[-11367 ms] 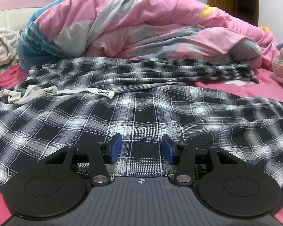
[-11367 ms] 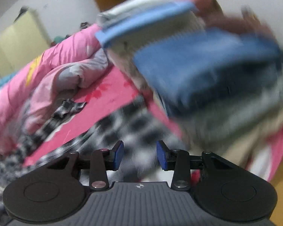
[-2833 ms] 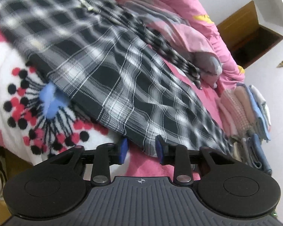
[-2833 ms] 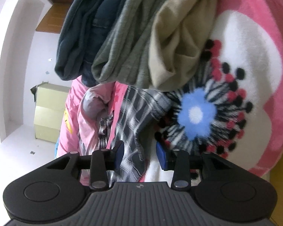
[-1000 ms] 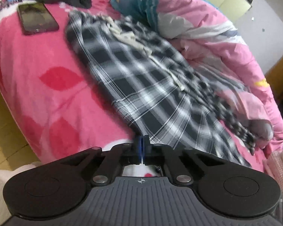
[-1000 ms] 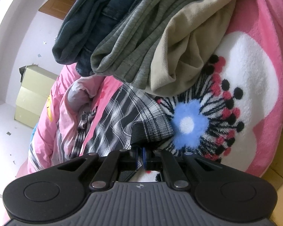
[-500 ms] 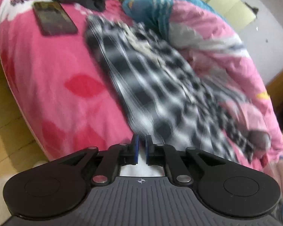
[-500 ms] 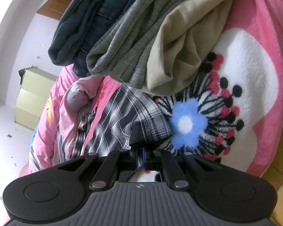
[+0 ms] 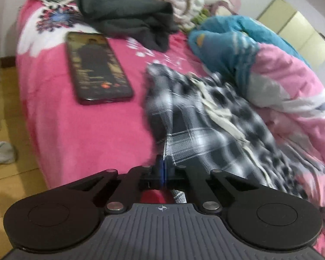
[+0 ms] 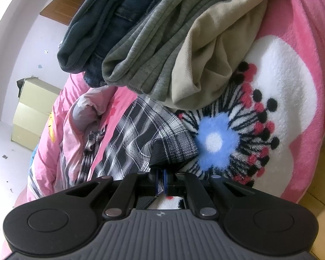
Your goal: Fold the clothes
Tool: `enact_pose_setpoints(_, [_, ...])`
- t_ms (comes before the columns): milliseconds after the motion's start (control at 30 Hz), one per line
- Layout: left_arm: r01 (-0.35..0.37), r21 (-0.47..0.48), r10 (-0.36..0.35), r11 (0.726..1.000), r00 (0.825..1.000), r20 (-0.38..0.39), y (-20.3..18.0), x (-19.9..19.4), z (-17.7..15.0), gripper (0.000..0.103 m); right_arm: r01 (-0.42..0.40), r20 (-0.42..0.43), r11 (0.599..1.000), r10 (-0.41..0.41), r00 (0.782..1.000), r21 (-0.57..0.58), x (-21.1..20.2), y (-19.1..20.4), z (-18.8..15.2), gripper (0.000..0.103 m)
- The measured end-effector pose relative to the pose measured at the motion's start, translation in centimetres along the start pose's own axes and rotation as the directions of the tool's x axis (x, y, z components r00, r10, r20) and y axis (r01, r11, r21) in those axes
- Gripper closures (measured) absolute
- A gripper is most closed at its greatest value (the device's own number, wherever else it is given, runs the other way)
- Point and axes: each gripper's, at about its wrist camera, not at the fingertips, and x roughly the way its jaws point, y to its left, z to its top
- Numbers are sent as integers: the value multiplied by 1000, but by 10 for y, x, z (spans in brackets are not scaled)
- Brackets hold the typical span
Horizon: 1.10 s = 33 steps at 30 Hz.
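Here your left hand-held gripper (image 9: 163, 169) is pinched tight on the near edge of the plaid garment (image 9: 208, 127), which trails away across the pink bed (image 9: 75, 130) toward the rumpled duvet (image 9: 277, 82). A phone (image 9: 97, 69) lies to its left. Your right hand-held gripper (image 10: 161, 181) pinches another corner of the plaid garment (image 10: 140, 138), just beside the stack of folded clothes (image 10: 162, 43).
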Motion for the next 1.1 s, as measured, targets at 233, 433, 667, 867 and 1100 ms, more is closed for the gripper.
enact_pose_setpoints(233, [1, 4, -1, 1000, 1000, 18, 8, -7, 0, 97, 9, 3, 1000, -9, 1000, 1, -4, 1, -3, 99])
enact_pose_setpoints(433, [-28, 84, 18, 996, 992, 122, -12, -37, -18, 69, 106, 11, 990, -105, 994, -93, -15, 22, -8, 98])
enact_pose_setpoints(667, [66, 309, -119, 949, 980, 156, -76, -54, -41, 54, 270, 143, 844, -230, 963, -463, -37, 90, -36, 96])
enact_pose_setpoints(867, [203, 474, -257, 857, 965, 51, -140, -21, -68, 47, 187, 136, 658, -129, 982, -730, 5, 150, -59, 96])
enact_pose_setpoints(1100, [157, 488, -155, 859, 987, -47, -143, 26, -85, 48, 341, 209, 471, -309, 928, -813, 49, 119, -73, 97])
